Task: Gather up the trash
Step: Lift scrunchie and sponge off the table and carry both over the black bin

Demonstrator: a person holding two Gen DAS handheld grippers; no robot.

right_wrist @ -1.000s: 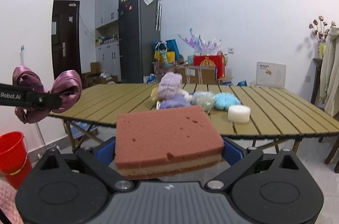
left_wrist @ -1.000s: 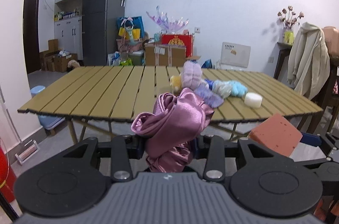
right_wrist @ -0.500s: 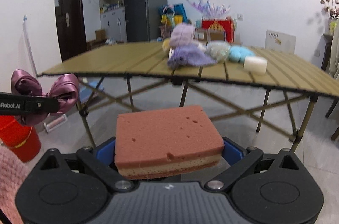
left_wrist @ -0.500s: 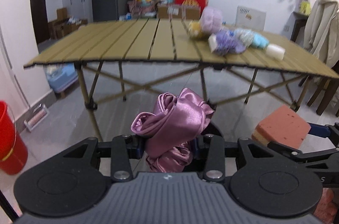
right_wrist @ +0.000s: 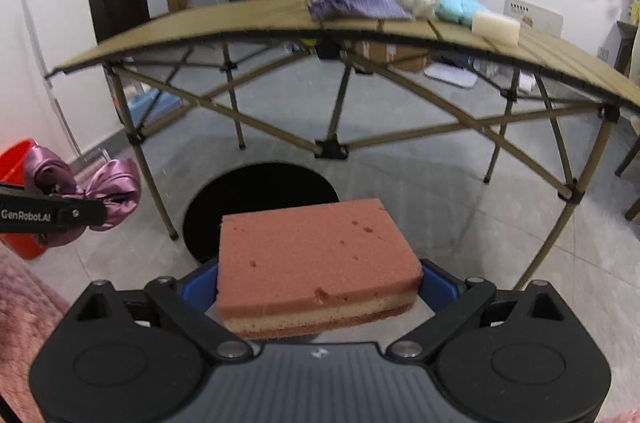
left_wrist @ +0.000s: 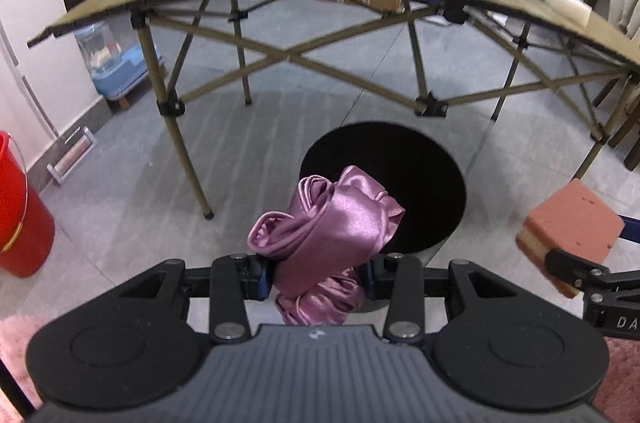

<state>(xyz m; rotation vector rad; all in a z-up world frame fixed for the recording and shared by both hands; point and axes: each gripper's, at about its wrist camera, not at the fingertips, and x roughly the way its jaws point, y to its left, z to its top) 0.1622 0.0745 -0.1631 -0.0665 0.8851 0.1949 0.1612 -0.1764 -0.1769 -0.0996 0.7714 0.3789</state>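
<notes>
Now the left gripper point(left_wrist: 316, 273) clamps the pink satin cloth point(left_wrist: 326, 227) above the black bin point(left_wrist: 420, 175), while the right gripper point(right_wrist: 320, 283) pinches the sponge point(right_wrist: 316, 255) just beside its rim.

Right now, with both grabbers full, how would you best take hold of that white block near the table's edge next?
Judging from the right wrist view, the white block lies flat on the table, apart from the blue fluffy ball. I would come from above and squeeze its two long sides: they look straight and parallel. It looks like soft foam, so it should give and hold.
</notes>
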